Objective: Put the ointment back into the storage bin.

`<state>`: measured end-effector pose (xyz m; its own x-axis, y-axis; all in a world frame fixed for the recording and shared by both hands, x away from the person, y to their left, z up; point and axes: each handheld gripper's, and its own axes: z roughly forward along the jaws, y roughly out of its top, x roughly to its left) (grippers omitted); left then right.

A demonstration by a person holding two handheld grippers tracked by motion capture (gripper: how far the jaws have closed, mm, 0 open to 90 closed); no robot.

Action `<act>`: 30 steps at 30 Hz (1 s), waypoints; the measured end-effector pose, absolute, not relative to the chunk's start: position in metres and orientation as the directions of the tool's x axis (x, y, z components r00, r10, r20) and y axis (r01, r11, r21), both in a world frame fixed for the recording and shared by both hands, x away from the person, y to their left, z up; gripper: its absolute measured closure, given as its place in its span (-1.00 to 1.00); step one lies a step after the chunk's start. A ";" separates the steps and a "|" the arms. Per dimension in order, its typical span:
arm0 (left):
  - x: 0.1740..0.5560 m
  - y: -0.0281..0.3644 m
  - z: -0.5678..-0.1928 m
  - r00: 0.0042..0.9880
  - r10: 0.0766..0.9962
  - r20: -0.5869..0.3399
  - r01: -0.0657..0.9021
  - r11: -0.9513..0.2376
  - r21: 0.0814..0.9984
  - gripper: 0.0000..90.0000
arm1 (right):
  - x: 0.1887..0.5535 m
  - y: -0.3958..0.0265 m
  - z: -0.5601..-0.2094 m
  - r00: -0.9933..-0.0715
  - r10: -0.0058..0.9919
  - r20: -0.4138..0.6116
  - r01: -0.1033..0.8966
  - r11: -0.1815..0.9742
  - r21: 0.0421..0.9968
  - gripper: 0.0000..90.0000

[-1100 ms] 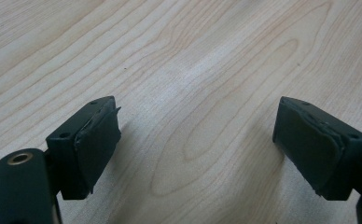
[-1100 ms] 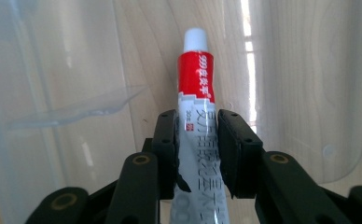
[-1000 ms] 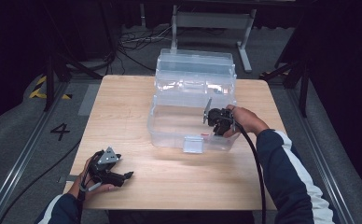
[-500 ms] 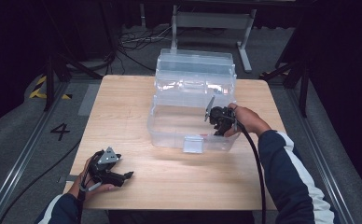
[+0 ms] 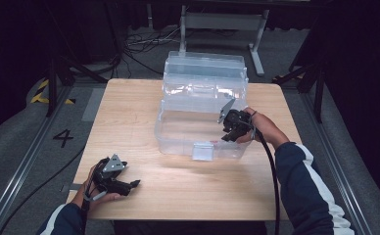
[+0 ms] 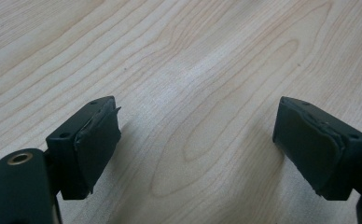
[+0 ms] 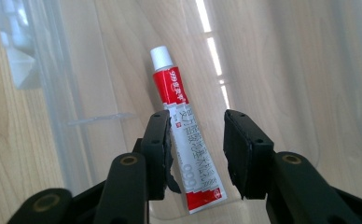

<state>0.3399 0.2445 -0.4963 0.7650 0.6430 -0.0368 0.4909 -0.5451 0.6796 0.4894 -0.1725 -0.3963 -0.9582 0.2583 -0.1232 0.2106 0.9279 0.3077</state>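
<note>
A white and red tube with a white cap lies on the floor of a clear plastic box, cap pointing away from me. My right gripper reaches into the box from its right side and straddles the tube. Its jaws have just been opening. The left pad lies against the tube and the right pad stands off it. My left gripper rests on the wooden table near the front left edge. In the left gripper view it stands open, with bare wood between the pads.
The box's clear lid stands tipped back behind it at the far side of the table. A white latch sits on the box's front wall. Cables and a metal frame lie on the floor beyond the table.
</note>
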 end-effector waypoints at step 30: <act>0.343 0.241 -0.492 0.761 0.648 -0.033 0.510 -0.565 0.648 -0.67 | 0.453 -0.210 -0.361 -0.895 0.411 -0.174 0.211 0.732 0.648 0.21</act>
